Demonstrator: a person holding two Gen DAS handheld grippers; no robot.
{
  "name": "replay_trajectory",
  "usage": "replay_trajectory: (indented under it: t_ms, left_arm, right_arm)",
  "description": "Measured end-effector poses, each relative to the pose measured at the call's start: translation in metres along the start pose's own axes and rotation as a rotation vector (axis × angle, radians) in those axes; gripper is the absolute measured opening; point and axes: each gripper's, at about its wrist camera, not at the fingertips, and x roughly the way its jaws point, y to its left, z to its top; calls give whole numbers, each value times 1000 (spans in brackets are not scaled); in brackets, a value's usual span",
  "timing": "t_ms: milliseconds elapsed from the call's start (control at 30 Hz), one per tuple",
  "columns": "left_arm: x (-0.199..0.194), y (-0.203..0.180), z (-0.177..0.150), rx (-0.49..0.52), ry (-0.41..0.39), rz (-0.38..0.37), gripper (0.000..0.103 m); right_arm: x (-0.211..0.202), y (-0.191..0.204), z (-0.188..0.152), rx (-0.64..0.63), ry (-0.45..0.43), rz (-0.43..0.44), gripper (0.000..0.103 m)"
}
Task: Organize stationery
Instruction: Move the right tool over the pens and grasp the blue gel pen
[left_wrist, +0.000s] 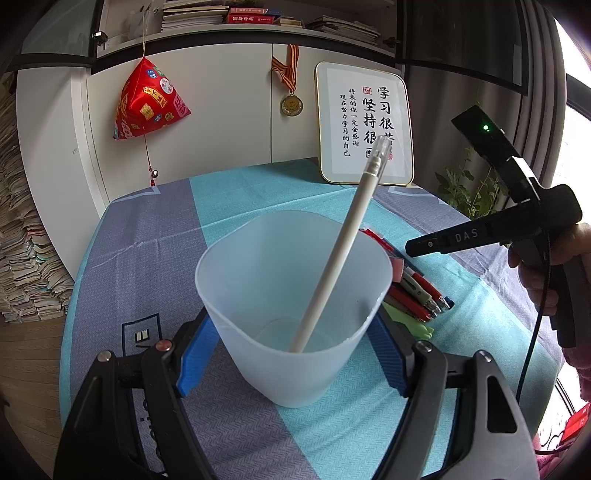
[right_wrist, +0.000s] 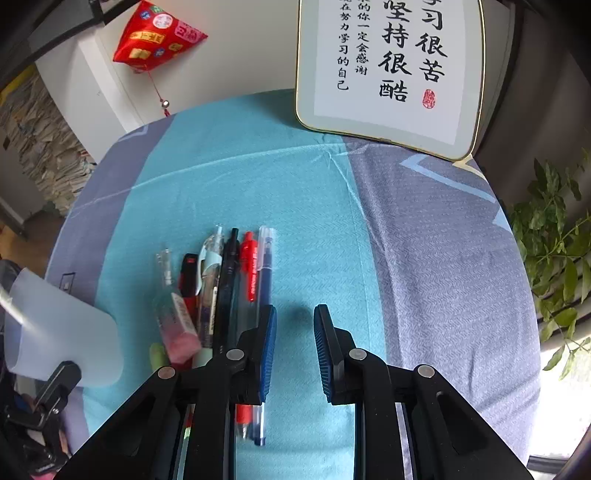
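Translucent plastic cup (left_wrist: 295, 306) sits clamped in the left gripper (left_wrist: 291, 347), a white pen (left_wrist: 340, 254) already leaning inside. Right gripper (right_wrist: 295, 347) hovers with jaws apart and empty, just right of the pen row (right_wrist: 229, 288); best to shift left, straddle the blue pen (right_wrist: 264, 273), then squeeze.

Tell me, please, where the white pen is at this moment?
In the left wrist view, the white pen stands tilted inside the translucent cup held by the left gripper, capped end leaning up toward the framed calligraphy.
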Motion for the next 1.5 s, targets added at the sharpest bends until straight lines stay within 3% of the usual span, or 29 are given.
replay_trajectory:
  t_ms: [367,433,600,1067,1500]
  left_arm:
    - [0,-1,0,0,-1,-7,75]
    - [-1,-3,0,4,-3,-12,75]
    - [-5,-6,-1,23,-20,-23,75]
    - [-1,-3,-1,1,-2,-6,75]
    - [-2,-3,-1,6,-2,-4,75]
  right_arm:
    - [4,10,-10,-54,28,-11,22]
    - [5,11,-9,-58,22,-43,9]
    - [-2,2,-13,-45,13,-87,9]
    - [-25,-7,-56,-85,73,-110,9]
    - [-30,-8,-42,-57,62,-111,10]
